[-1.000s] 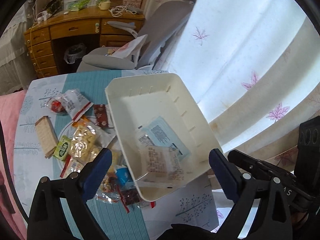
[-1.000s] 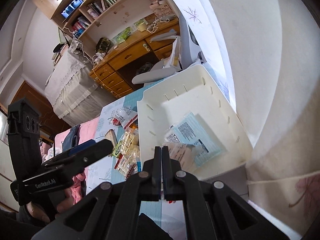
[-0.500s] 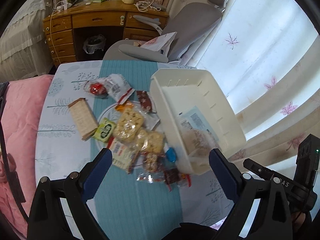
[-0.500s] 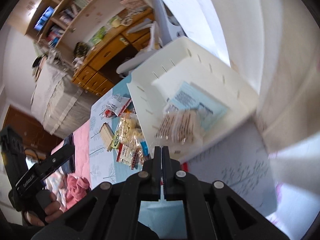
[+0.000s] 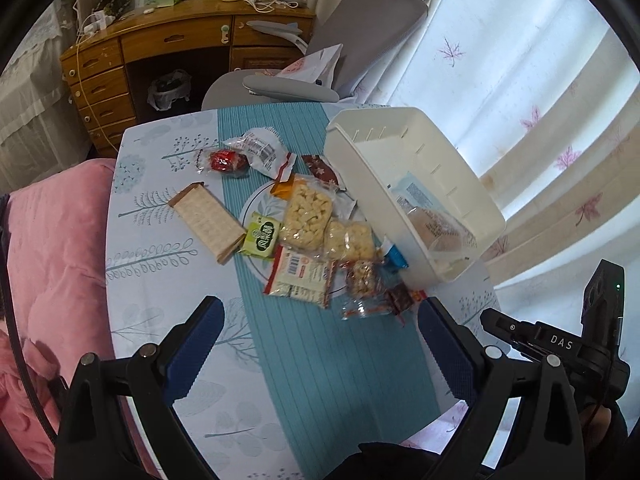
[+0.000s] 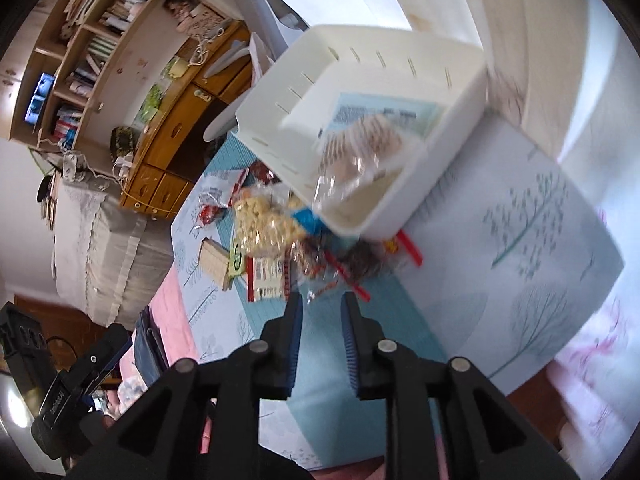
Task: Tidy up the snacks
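Left gripper (image 5: pixel 318 334) held wide open, fingers level and empty. Right gripper (image 6: pixel 319 308) slightly open, narrow gap between pads, nothing held, tilted in view.

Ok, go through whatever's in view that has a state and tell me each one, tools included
Left tool: open wide, holding nothing.
Right tool: slightly open, holding nothing.
Bin: on the table, two packets inside.
Cracker packet: lying in the bin.
Blue packet: flat in the bin.
Snack pile: loose on the table beside the bin.
Drawers: closed.

Snack packets (image 5: pixel 308 236) on the table (image 5: pixel 160 320), left of the bin (image 5: pixel 416 184) with two packets inside.
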A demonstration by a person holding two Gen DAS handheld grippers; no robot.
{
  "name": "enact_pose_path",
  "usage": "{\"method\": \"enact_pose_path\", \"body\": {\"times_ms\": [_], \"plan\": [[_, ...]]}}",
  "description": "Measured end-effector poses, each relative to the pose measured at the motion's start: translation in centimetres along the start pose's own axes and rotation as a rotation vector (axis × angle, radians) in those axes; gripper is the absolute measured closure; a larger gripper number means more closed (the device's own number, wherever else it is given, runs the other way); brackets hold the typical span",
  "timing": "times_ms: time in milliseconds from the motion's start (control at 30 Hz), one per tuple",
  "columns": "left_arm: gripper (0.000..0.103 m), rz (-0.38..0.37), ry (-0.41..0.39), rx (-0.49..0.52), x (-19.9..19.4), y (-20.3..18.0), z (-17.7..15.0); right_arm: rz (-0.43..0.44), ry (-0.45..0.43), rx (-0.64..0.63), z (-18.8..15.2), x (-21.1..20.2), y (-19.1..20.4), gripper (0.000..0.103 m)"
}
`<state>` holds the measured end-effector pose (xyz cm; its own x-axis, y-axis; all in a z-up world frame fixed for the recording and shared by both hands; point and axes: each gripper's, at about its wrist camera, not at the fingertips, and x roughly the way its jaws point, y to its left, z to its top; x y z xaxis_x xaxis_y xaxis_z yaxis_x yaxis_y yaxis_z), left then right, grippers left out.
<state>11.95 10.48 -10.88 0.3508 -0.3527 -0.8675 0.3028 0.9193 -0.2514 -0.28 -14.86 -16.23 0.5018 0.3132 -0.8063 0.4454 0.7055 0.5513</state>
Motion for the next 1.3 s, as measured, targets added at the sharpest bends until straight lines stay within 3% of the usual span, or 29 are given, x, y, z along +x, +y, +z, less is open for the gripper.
{"method": "enact_pose_path", "body": {"times_ms": [67,133,367,500,733,1033,1300], "plan": [[0.006,-0.002,0.008,0.018,-0.1,0.7,0.0,0.002,0.001,0.033,-1.2,0.5,0.2,0.08],[0.006,-0.007,0.016,0.041,-0.1,1.3,0.0,0.009,0.001,0.069,-2.1,1.0,0.2,0.069],[0.006,-0.007,0.051,0.084,1.0,2.1,0.8,0.034,0.053,0.202,-4.4,3.1,-0.8,0.065],[0.006,0.009,0.084,0.101,2.7,1.7,2.0,0.067,0.061,0.284,-4.8,4.1,-1.8,0.051],[0.006,0.079,0.169,0.108,7.1,0.7,4.6,0.07,0.006,0.451,-3.9,6.2,-3.6,0.05],[0.006,0.138,0.249,0.101,13.6,-0.3,7.4,-0.049,-0.017,0.575,-1.9,9.4,-4.4,0.05],[0.006,0.195,0.298,0.069,19.0,-0.1,9.0,-0.172,0.002,0.541,-0.5,12.0,-3.5,0.05]]}}
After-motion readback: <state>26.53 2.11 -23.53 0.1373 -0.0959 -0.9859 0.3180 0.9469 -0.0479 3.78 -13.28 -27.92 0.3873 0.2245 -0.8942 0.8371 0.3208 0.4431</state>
